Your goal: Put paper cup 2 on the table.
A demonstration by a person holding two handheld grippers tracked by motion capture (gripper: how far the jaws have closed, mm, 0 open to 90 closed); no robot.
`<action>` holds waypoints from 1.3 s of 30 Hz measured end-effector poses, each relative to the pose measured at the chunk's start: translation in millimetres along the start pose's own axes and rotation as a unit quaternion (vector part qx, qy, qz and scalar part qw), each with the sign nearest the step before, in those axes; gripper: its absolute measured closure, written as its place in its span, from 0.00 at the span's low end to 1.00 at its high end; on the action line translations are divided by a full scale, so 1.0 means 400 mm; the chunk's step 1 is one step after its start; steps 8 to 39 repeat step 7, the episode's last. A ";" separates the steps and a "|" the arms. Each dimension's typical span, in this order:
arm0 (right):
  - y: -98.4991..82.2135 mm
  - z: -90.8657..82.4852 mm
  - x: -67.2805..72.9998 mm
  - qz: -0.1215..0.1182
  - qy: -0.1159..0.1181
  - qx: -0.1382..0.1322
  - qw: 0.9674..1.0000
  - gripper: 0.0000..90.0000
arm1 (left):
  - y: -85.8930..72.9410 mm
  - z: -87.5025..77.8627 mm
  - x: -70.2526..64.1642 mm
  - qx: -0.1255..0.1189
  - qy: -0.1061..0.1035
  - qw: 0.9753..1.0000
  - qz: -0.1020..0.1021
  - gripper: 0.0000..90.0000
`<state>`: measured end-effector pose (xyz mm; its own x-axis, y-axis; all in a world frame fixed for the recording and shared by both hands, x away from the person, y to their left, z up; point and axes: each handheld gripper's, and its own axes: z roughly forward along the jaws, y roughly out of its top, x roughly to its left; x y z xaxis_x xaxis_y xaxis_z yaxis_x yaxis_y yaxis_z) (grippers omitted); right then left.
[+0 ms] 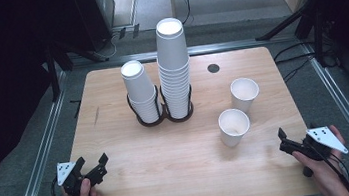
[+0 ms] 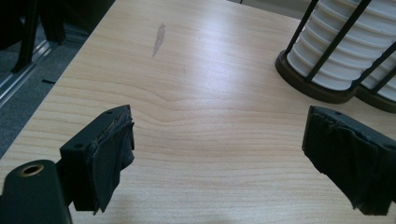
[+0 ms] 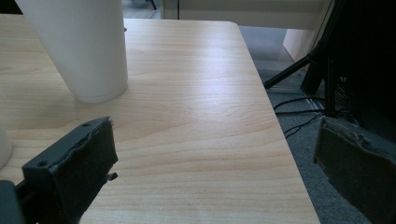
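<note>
Pale wood table (image 1: 178,148) on grey carpet (image 1: 32,145); left gripper (image 1: 92,168) and right gripper (image 1: 288,140) spread, empty.

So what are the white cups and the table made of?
The two loose cups look like paper: matte white, thin rolled rims. The table looks like pale wood or a wood-look laminate, smooth with printed-looking grain and a soft sheen; I can't tell which.

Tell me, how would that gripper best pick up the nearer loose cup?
Probably by its side wall, just below the rim. The nearer cup stands upright, mouth up, apart from the other cup. The open right gripper could come in level from the right.
</note>
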<state>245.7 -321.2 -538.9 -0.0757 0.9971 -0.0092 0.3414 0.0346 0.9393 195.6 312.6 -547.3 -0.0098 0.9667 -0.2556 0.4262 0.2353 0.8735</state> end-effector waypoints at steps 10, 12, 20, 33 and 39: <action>0.000 -0.001 0.001 0.002 0.001 0.000 1.000 0.00 | 0.000 0.002 -0.002 0.001 0.000 1.000 0.003 0.10; 0.000 -0.001 0.001 0.002 0.001 0.000 1.000 0.00 | 0.000 0.002 -0.002 0.001 0.000 1.000 0.003 0.10; 0.000 -0.001 0.001 0.002 0.001 0.000 1.000 0.00 | 0.000 0.002 -0.002 0.001 0.000 1.000 0.003 0.10; 0.000 -0.001 0.001 0.002 0.001 0.000 1.000 0.00 | 0.000 0.002 -0.002 0.001 0.000 1.000 0.003 0.10; 0.000 -0.001 0.001 0.002 0.001 0.000 1.000 0.00 | 0.000 0.002 -0.002 0.001 0.000 1.000 0.003 0.10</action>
